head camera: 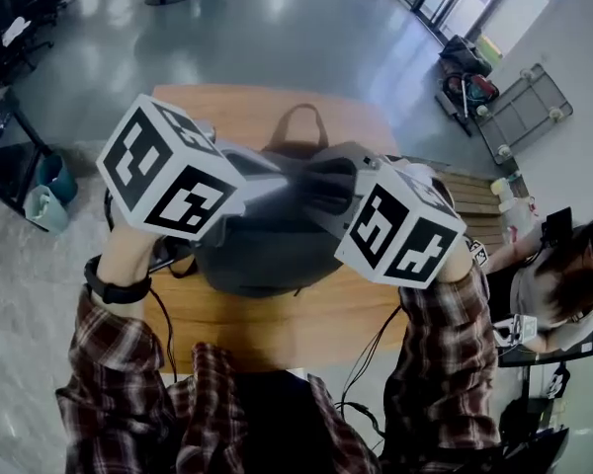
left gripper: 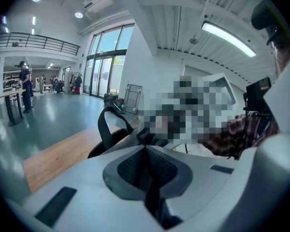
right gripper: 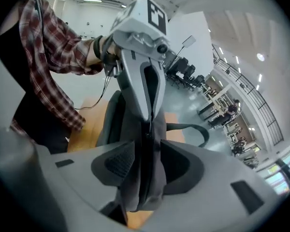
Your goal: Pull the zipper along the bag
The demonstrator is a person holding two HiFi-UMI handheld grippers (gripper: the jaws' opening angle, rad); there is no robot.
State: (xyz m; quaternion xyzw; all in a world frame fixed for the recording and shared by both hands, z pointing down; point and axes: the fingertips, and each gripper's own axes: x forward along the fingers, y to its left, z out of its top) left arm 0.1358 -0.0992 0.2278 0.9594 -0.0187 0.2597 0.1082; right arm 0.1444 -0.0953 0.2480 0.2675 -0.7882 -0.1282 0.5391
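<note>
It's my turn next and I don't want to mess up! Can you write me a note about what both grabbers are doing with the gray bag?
Left gripper: shut, pinching a thin dark bit at the top of the bag; zip tab or cloth, unclear.
Right gripper: open, with a fold of bag cloth between its jaws.
Bag: on the wooden table, handle on the far side.
Done: both grippers are at the bag's top; how far the zip has run is hidden.
To do: probably close the right gripper on the cloth, then pull the zip along.
</note>
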